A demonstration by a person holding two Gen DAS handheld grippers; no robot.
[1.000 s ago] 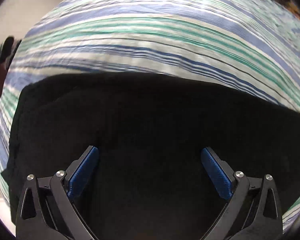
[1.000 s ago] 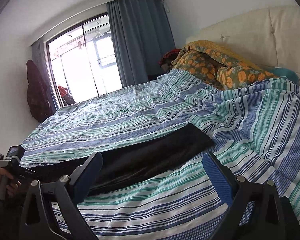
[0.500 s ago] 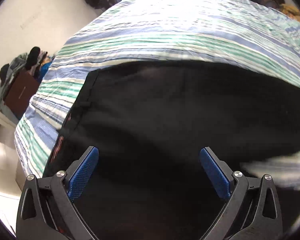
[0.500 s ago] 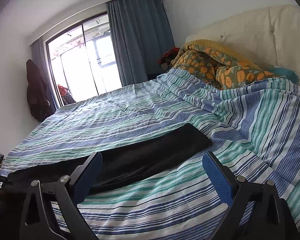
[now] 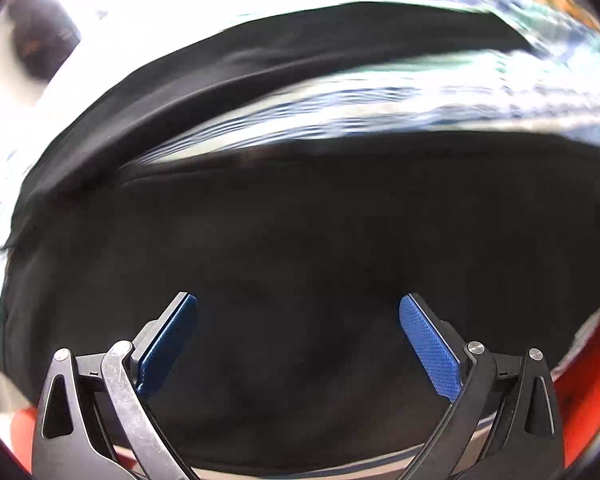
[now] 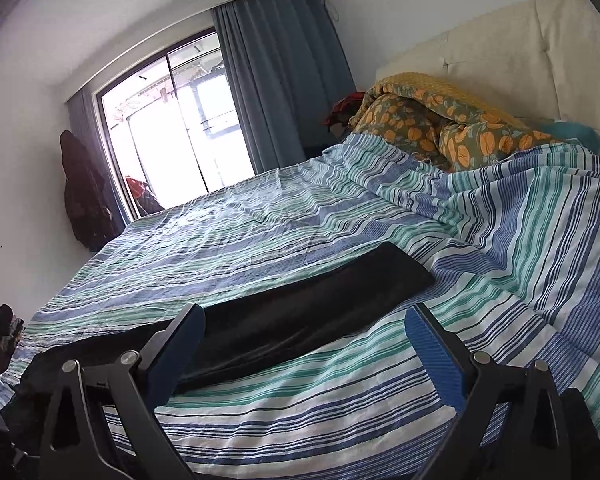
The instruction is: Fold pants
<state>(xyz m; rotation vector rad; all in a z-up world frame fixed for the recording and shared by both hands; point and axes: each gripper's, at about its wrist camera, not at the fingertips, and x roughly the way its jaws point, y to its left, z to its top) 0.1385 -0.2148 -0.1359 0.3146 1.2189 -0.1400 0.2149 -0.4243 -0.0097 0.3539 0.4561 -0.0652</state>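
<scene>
On the striped bed sheet (image 6: 284, 216) the black pants (image 6: 300, 308) lie stretched out flat, one long dark strip running from the near left edge of the bed toward the pillow end. Only the right wrist view shows this whole length; the left wrist view is blurred and filled by pants (image 5: 300, 264) cloth close up, with a strip of sheet (image 5: 340, 108) showing between two dark folds. The left gripper (image 5: 298, 346) hangs over the cloth, fingers spread wide, pinching nothing. The right gripper (image 6: 305, 354) sits above the sheet's near edge, fingers likewise wide apart and empty. Beyond the pants lie an orange-patterned quilt (image 6: 440, 128), a padded headboard (image 6: 520, 48), a window (image 6: 172, 132) and a blue curtain (image 6: 276, 76)
</scene>
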